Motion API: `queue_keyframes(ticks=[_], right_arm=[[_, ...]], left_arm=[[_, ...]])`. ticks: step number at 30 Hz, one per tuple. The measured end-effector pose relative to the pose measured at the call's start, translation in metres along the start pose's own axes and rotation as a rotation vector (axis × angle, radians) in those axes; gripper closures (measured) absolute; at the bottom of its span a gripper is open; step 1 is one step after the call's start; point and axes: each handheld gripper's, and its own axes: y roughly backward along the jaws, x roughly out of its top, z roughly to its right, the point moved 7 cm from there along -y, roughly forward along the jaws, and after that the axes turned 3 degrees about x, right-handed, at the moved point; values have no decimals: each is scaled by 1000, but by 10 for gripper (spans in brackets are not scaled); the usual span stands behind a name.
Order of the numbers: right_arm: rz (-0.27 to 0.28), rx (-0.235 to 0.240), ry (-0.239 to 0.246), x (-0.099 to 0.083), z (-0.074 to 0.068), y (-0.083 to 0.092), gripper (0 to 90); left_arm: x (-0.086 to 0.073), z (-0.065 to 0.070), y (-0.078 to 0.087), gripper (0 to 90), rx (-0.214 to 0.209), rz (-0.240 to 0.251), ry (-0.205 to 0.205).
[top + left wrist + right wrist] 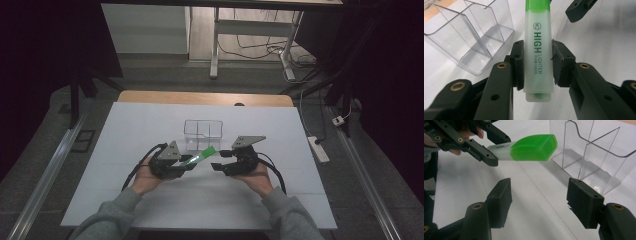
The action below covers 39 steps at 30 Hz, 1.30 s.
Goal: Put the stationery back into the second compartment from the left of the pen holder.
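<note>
On the left of the high view, the left hand-held gripper [192, 161] pinches a green highlighter [202, 155] by its pale barrel; in the left gripper view both pads press flat against the barrel's sides, with the printed lettering between them and the butt end poking out just behind the jaws. The highlighter [538, 50] is held clear above the white desk [125, 145], tilted, its bright green cap [534, 147] pointing up and away toward the right hand-held gripper [216, 161]. Just beyond the cap stands a clear plastic organizer [202, 134] with divided compartments, near the cap but apart from it. To the right, the right hand-held gripper [544, 200] has its jaws spread with nothing between them; it sits close to the cap's end without touching, the cap lying above and ahead of its pads in the right gripper view.
</note>
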Motion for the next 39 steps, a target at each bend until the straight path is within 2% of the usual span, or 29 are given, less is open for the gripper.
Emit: queue_keyframes(ticks=[9, 14, 18, 21, 24, 28, 31, 34, 39], right_arm=[[42, 15, -36, 4, -2, -2, 367], [70, 30, -53, 7, -4, -5, 402], [92, 12, -83, 7, -1, -3, 498], [125, 37, -132, 10, 2, -1, 565], [146, 70, -147, 12, 0, 0, 636], [160, 96, -151, 14, -3, 0, 691], [164, 103, -140, 16, -7, 0, 713], [158, 101, -117, 15, -8, -1, 741], [167, 89, -93, 17, -7, 3, 741]], left_arm=[[3, 7, -9, 653, 18, 9, -16], [3, 14, -19, 652, 29, -14, -42], [3, 16, -27, 652, 59, -24, -48], [3, 17, -32, 651, 86, -38, -60], [2, 18, -38, 650, 97, -44, -57], [2, 18, -43, 647, 113, -41, -57], [2, 18, -44, 635, 105, -31, -46], [2, 16, -42, 534, 93, -17, -14], [-2, 11, -29, 454, 95, -16, 12]])
